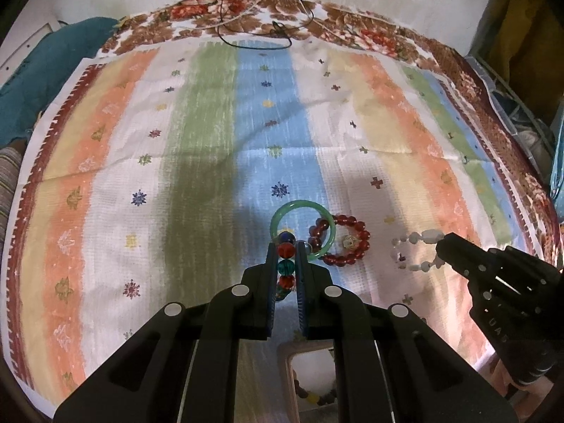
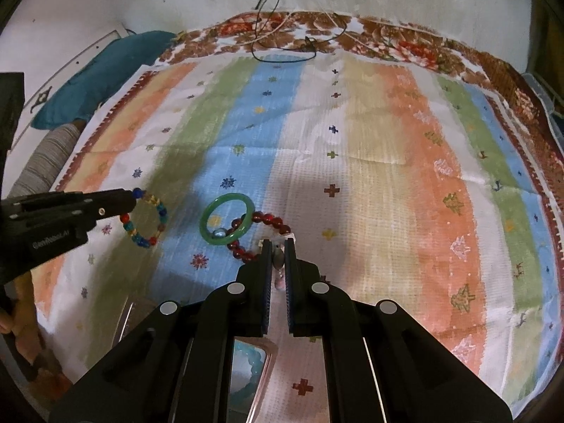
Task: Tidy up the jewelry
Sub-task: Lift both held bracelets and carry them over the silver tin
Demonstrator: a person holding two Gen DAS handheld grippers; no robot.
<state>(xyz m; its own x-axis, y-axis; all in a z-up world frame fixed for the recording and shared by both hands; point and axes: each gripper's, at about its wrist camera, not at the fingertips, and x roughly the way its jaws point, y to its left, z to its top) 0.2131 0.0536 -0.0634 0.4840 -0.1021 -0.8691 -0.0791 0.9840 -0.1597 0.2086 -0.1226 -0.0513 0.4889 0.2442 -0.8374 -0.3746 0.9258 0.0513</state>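
Left gripper: the left gripper (image 1: 286, 246) has its jaws closed on a multicolour bead bracelet (image 2: 146, 219); red, teal and blue beads sit pinched between the two fingers in the left wrist view. From the right wrist view the bracelet's loop hangs from the fingertips over the green stripe of the cloth, left of the green bangle.

Right gripper: the right gripper (image 2: 278, 246) is clamped on a white bead bracelet (image 1: 417, 248). In the left wrist view its fingertips meet the loop at its right side, and the pale beads curve away to the left over the cloth.

Green bangle: the green bangle (image 2: 227, 224) lies flat on the blue stripe, between the two grippers. It overlaps the red bead bracelet, with a small shiny bead inside its ring.

Red bead bracelet: the red bead bracelet (image 1: 340, 239) rests on the cloth just right of the bangle, partly under the bangle's rim.

Cloth: a striped cloth (image 1: 211, 141) in orange, green, blue, cream and white, with small flower and cross marks, covers the surface.

Far edge: thin dark cords (image 1: 253, 28) lie on the flowered border.

Near edge: a box (image 1: 310, 380) with beads inside shows beneath the left gripper.
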